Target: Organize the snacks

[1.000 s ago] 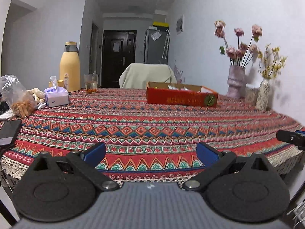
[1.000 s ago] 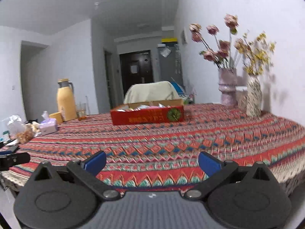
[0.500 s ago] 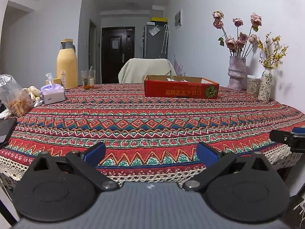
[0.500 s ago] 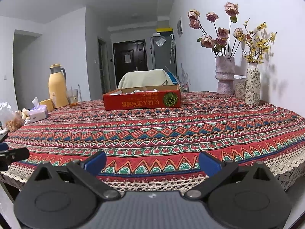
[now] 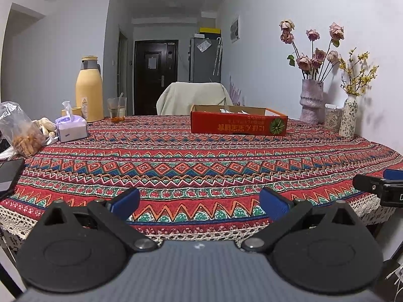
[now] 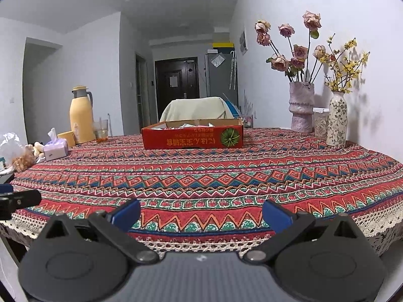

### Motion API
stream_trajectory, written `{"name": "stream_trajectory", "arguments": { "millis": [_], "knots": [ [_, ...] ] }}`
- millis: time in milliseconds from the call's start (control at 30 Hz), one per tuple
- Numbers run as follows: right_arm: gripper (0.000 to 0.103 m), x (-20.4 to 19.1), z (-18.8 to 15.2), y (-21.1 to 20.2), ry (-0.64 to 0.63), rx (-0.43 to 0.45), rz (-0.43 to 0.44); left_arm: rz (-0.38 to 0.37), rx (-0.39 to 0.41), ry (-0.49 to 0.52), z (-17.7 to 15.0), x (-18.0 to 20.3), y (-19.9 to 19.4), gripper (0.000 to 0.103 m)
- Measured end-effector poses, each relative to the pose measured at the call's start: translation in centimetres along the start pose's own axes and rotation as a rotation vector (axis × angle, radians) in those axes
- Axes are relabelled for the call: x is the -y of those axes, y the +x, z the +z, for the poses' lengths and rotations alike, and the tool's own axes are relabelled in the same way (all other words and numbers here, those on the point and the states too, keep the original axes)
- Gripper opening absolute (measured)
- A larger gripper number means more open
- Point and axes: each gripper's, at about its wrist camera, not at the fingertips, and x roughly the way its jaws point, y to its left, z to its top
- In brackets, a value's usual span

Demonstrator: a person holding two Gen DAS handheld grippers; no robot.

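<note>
A shallow red cardboard box (image 5: 238, 124) (image 6: 192, 136) holding wrapped snacks sits on the far middle of the patterned tablecloth (image 5: 191, 161). At the left edge lies a clear bag of brown snacks (image 5: 19, 132) (image 6: 17, 154), with pale pieces (image 5: 46, 124) behind it. My left gripper (image 5: 199, 202) hangs open near the table's front edge, nothing between its blue pads. My right gripper (image 6: 200, 212) is likewise open and empty at the front edge. Each gripper's tip shows at the side of the other's view.
A yellow thermos (image 5: 88, 90), a glass (image 5: 116, 110), a yellow cup and a tissue pack (image 5: 71, 128) stand at the back left. Two vases of flowers (image 5: 311, 100) (image 5: 348, 118) stand by the right wall. A dark phone (image 5: 8, 176) lies at the left edge. A covered chair (image 5: 192, 98) stands behind the table.
Both grippers have dropped lower and drawn back toward the table's front edge, so the table top looks flatter. Both stay open. Nothing on the table has moved.
</note>
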Motion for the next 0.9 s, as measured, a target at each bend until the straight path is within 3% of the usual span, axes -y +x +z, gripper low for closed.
{"name": "stream_trajectory", "arguments": {
  "millis": [900],
  "knots": [
    [0.103,0.53,-0.25,-0.12,0.027,0.000,0.013,-0.014,0.004,0.010,0.12,0.22,-0.29,0.103]
  ]
}}
